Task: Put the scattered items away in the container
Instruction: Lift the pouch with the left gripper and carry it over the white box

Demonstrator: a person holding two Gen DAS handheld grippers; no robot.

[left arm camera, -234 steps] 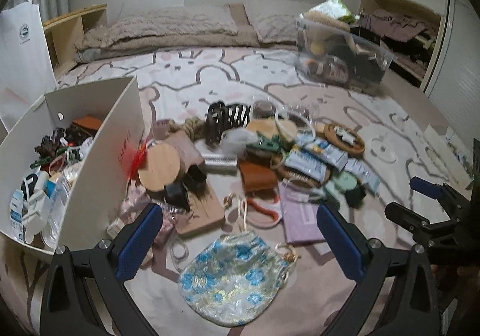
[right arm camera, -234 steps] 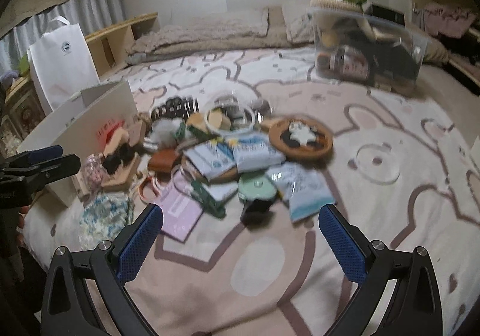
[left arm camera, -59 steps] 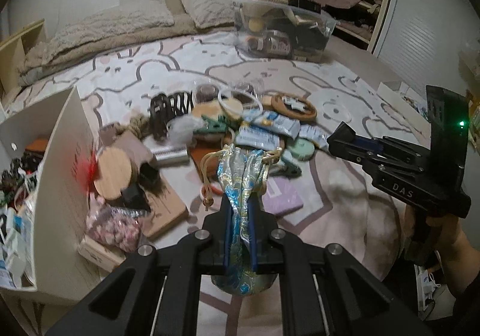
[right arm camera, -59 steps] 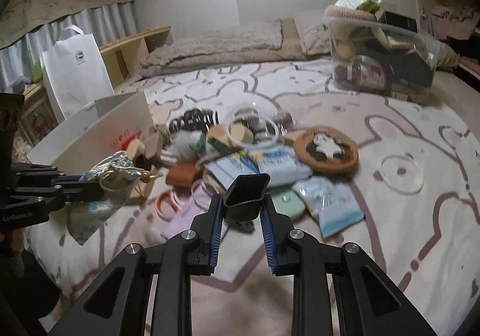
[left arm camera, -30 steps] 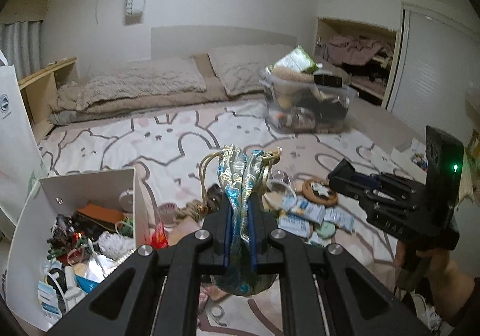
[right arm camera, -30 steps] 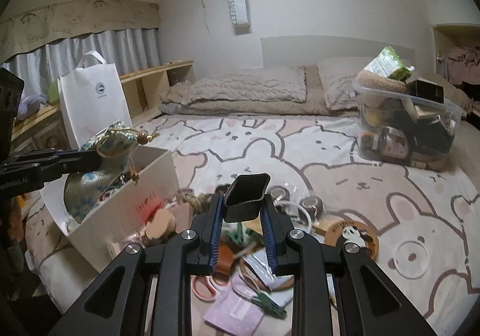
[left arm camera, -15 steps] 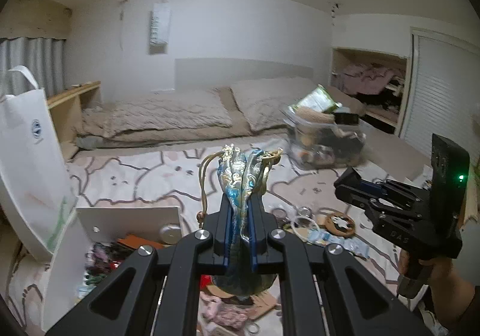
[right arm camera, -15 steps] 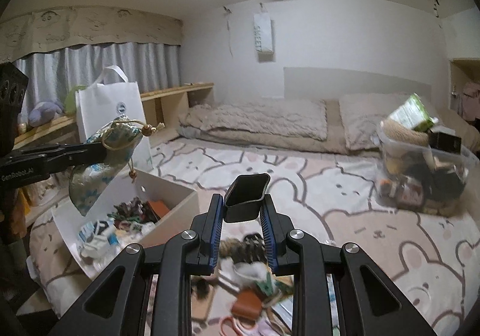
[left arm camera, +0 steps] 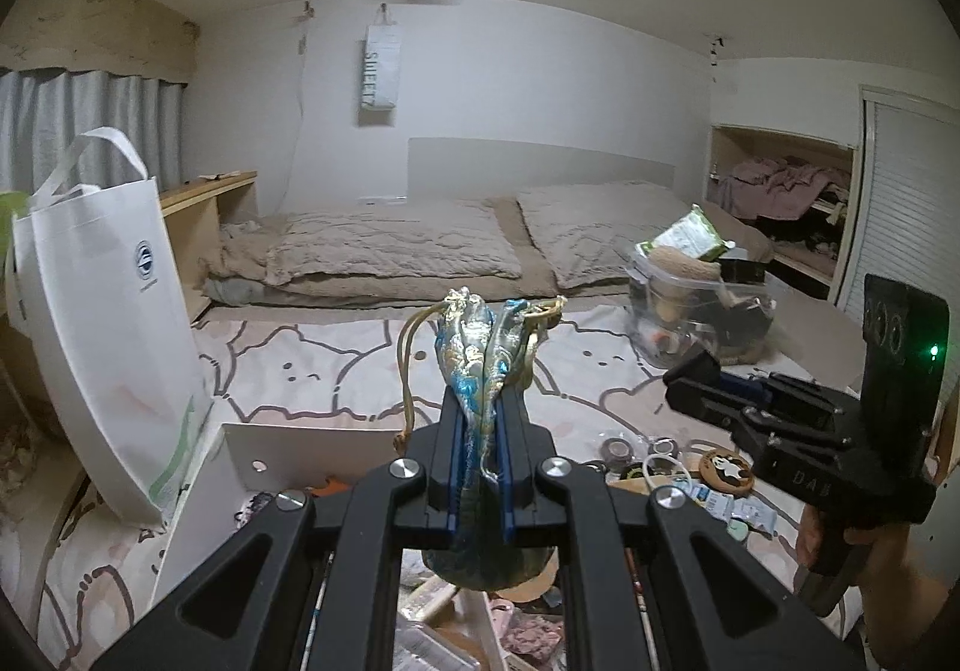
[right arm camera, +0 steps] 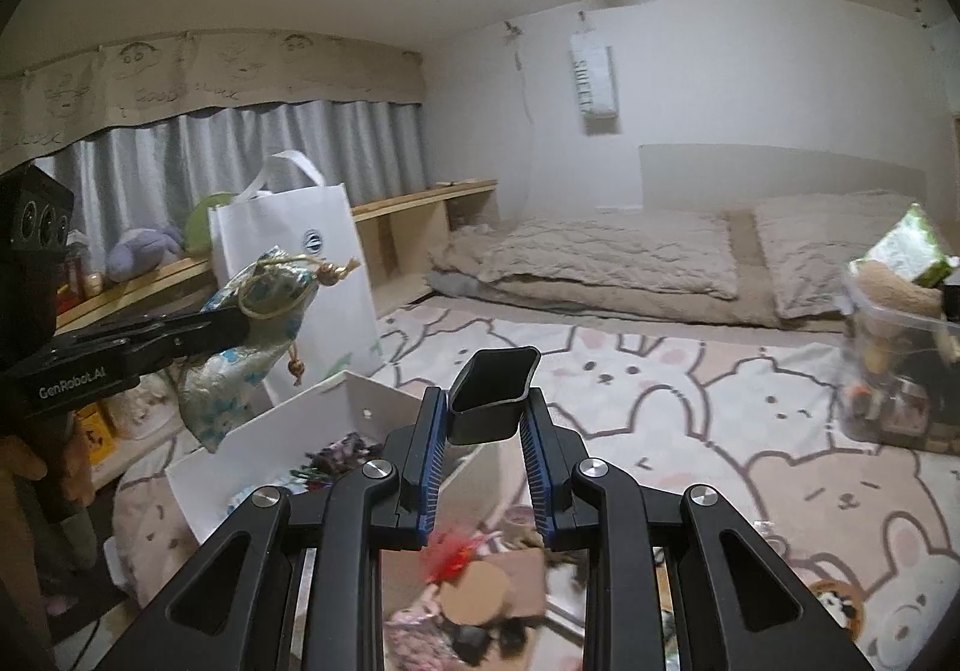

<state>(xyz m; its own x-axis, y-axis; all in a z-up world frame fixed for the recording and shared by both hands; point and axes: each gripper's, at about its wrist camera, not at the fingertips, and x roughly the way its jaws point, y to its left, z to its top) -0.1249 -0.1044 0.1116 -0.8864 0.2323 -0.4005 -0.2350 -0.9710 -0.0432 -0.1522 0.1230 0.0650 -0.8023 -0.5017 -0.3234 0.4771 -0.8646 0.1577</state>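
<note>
The left gripper [left arm camera: 480, 431] is clenched on a blue and gold brocade drawstring pouch [left arm camera: 483, 359], above the white open box [right arm camera: 360, 401]. The right gripper [right arm camera: 487, 431] grasps a small black plastic cup [right arm camera: 493, 392].

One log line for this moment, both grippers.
left gripper: shut on drawstring pouch | right gripper: shut on black cup | both above white box | nothing released

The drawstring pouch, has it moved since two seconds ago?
Yes. The drawstring pouch, in the left claw, went up and toward the white box, off the bear-print blanket.
</note>
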